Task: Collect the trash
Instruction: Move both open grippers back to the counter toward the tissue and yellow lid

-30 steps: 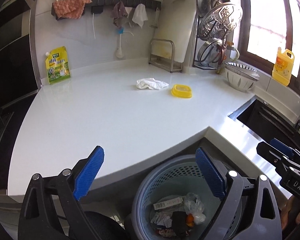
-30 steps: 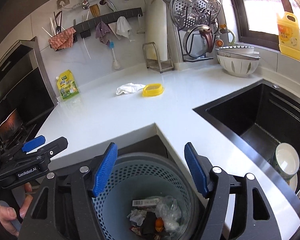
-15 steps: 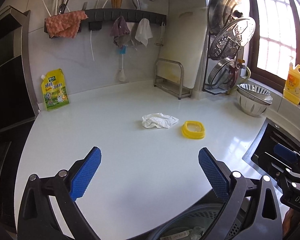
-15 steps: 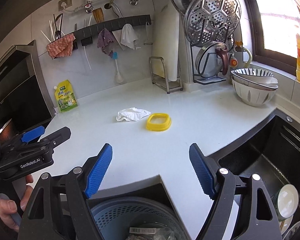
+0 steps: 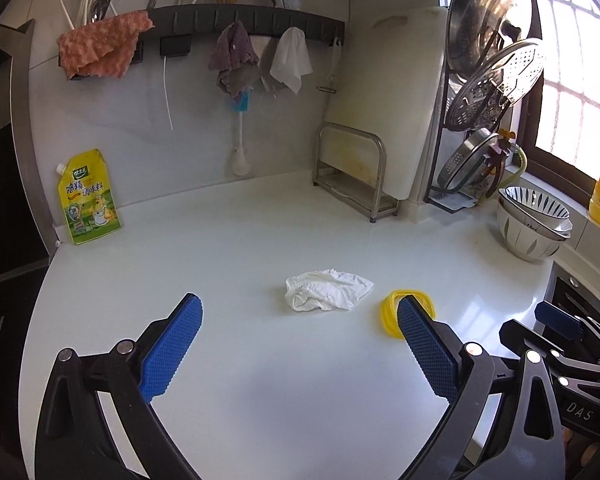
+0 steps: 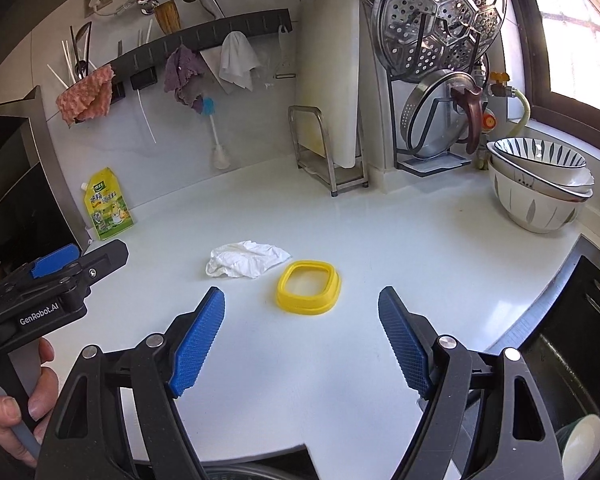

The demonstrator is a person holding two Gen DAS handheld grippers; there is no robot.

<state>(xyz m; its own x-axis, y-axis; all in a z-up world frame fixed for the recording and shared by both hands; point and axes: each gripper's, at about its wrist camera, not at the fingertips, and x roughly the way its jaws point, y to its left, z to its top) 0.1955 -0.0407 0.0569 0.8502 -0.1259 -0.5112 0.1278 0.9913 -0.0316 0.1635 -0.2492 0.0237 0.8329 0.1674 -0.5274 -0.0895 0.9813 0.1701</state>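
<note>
You get bright daylight from the window [image 5: 572, 92] at right, blown-out panes, soft glare on the counter [image 5: 260, 380], sharp focus, fisheye-bent dark edges.

A white countertop [image 5: 260, 400] meets a pale wall [image 5: 120, 120], with a bright window [image 5: 572, 92] at right.

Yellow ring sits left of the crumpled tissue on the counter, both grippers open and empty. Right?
Not quite. In the right wrist view the yellow ring lies right of the crumpled tissue, not left. The rest holds: left gripper and right gripper are open and empty.
</note>
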